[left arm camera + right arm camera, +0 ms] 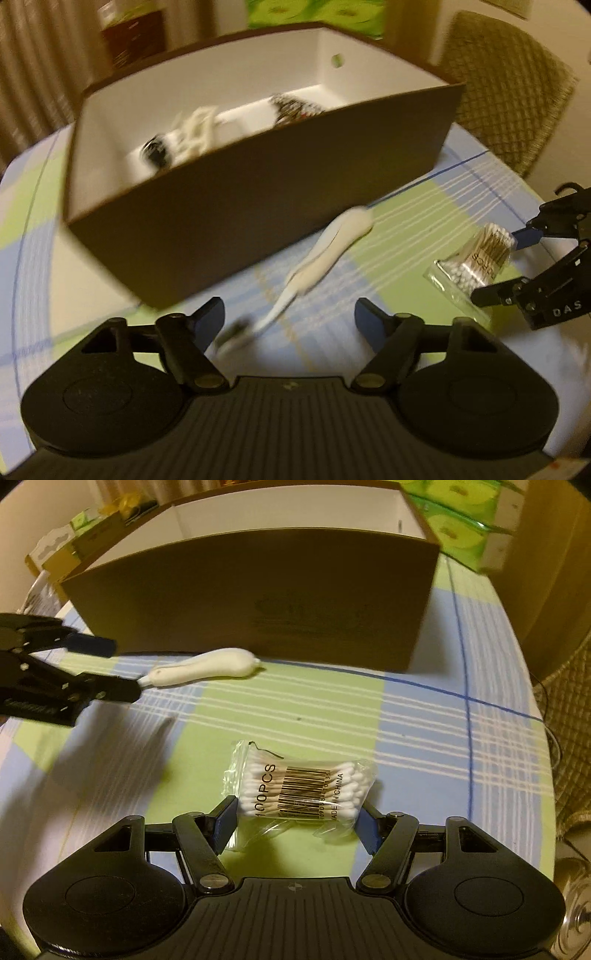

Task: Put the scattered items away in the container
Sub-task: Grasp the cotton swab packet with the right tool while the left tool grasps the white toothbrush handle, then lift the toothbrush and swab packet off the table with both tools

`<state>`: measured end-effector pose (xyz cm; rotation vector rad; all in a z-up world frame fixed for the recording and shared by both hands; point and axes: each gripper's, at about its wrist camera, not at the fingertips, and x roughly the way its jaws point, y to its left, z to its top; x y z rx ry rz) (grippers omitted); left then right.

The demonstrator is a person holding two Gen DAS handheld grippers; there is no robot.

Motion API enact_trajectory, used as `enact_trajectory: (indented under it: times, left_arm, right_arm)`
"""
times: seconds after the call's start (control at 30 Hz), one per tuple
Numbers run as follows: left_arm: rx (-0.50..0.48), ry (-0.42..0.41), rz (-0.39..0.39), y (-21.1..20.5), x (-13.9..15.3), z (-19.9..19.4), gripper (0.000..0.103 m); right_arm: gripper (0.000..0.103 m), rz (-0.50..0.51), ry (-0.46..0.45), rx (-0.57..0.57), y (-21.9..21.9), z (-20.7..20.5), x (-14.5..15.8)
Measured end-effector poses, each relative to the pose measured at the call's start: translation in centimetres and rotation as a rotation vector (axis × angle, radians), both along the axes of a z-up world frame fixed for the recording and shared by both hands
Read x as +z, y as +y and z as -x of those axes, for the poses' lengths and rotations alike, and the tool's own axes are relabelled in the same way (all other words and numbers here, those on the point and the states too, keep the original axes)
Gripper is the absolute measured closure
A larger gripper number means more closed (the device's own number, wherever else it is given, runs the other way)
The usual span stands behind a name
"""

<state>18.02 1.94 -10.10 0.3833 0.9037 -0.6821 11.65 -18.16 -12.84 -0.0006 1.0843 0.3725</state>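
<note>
A brown cardboard box (258, 206) with a white inside stands on the checked tablecloth; it also shows in the right wrist view (251, 602). Several items lie inside it, blurred. A white toothbrush (325, 254) lies in front of the box; its head end sits between my open left gripper (290, 323) fingers. It also shows in the right wrist view (207, 666). A clear bag of cotton swabs (299, 788) lies on the cloth between the fingers of my open right gripper (297, 818); both show in the left wrist view, the bag (476, 266) and the gripper (506, 266).
A woven chair (506, 88) stands behind the table at the right. Green tissue packs (461, 520) sit behind the box. The table edge (546, 738) curves close on the right.
</note>
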Motion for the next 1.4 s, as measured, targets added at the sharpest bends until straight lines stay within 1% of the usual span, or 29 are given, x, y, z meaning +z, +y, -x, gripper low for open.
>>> enact_trajectory:
  times: [0.13, 0.17, 0.23, 0.27, 0.33, 0.37, 0.43, 0.47, 0.57, 0.63, 0.8, 1.03, 1.07, 1.13, 1.2, 1.27, 1.33, 1.37, 1.4]
  left_arm:
    - [-0.038, -0.014, -0.005, -1.8, -0.8, -1.0, 0.040]
    - [-0.047, -0.016, -0.010, -2.3, -1.1, -1.2, 0.042]
    - [-0.062, -0.016, -0.016, -2.9, -1.7, -1.2, 0.053]
    - [-0.064, -0.011, -0.027, -3.2, -2.1, -1.3, 0.054]
    - [-0.063, -0.003, -0.042, -3.4, -2.6, -1.5, 0.060]
    - [-0.062, 0.002, -0.046, -3.4, -2.8, -1.5, 0.061]
    - [-0.054, 0.017, -0.048, -3.4, -3.2, -1.5, 0.068]
    - [-0.048, 0.024, -0.043, -3.2, -3.3, -1.5, 0.069]
    - [-0.032, 0.044, -0.027, -2.6, -3.4, -1.6, 0.079]
    - [-0.020, 0.060, -0.016, -2.2, -3.4, -1.5, 0.083]
    - [0.032, 0.084, -0.014, -0.9, -3.3, -0.5, 0.085]
    - [0.175, 0.143, -0.024, 0.8, -2.9, 1.8, 0.086]
    - [0.196, 0.160, -0.027, 1.2, -2.8, 2.3, 0.086]
    - [0.231, 0.213, -0.017, 1.9, -2.6, 3.5, 0.086]
    - [0.263, 0.270, 0.014, 2.9, -2.5, 4.5, 0.086]
    - [0.276, 0.293, 0.029, 3.3, -2.5, 5.2, 0.086]
    - [0.271, 0.288, 0.030, 3.4, -2.4, 5.5, 0.085]
    - [0.258, 0.279, 0.027, 3.1, -2.2, 5.4, 0.083]
    - [0.246, 0.268, 0.023, 2.9, -2.2, 5.4, 0.078]
  right_arm:
    - [0.040, -0.005, -0.002, -0.014, -0.5, 0.3, 0.3]
    - [0.040, -0.006, -0.001, -0.017, -0.7, 0.4, 0.3]
    - [0.040, -0.006, 0.000, -0.022, -0.9, 0.4, 0.3]
    - [0.040, -0.006, 0.001, -0.024, -1.0, 0.4, 0.3]
    - [0.040, -0.006, 0.002, -0.025, -1.0, 0.4, 0.2]
    - [0.040, -0.005, 0.002, -0.024, -1.0, 0.3, 0.1]
    - [0.040, -0.005, 0.002, -0.022, -0.9, 0.3, 0.1]
    - [0.040, -0.005, 0.001, -0.020, -0.8, 0.3, 0.1]
    - [0.040, -0.005, 0.000, -0.014, -0.7, 0.1, 0.0]
    - [0.040, -0.006, 0.000, -0.012, -0.7, -0.1, -0.1]
    - [0.040, -0.006, 0.000, -0.009, -0.6, -0.1, -0.3]
    - [0.039, 0.012, -0.012, 0.020, -0.1, 0.5, -0.5]
    - [0.037, 0.014, -0.010, 0.035, 0.0, 0.5, -0.5]
    - [0.027, 0.024, -0.017, 0.053, 0.2, 0.7, -0.5]
    - [0.024, 0.031, -0.029, 0.066, 0.4, 1.0, -0.5]
    - [0.023, 0.030, -0.033, 0.071, 0.6, 1.1, -0.5]
    - [0.023, 0.030, -0.036, 0.068, 0.6, 1.1, -0.5]
    - [0.023, 0.033, -0.040, 0.064, 0.7, 1.1, -0.5]
    - [0.023, 0.034, -0.045, 0.060, 0.7, 1.2, -0.5]
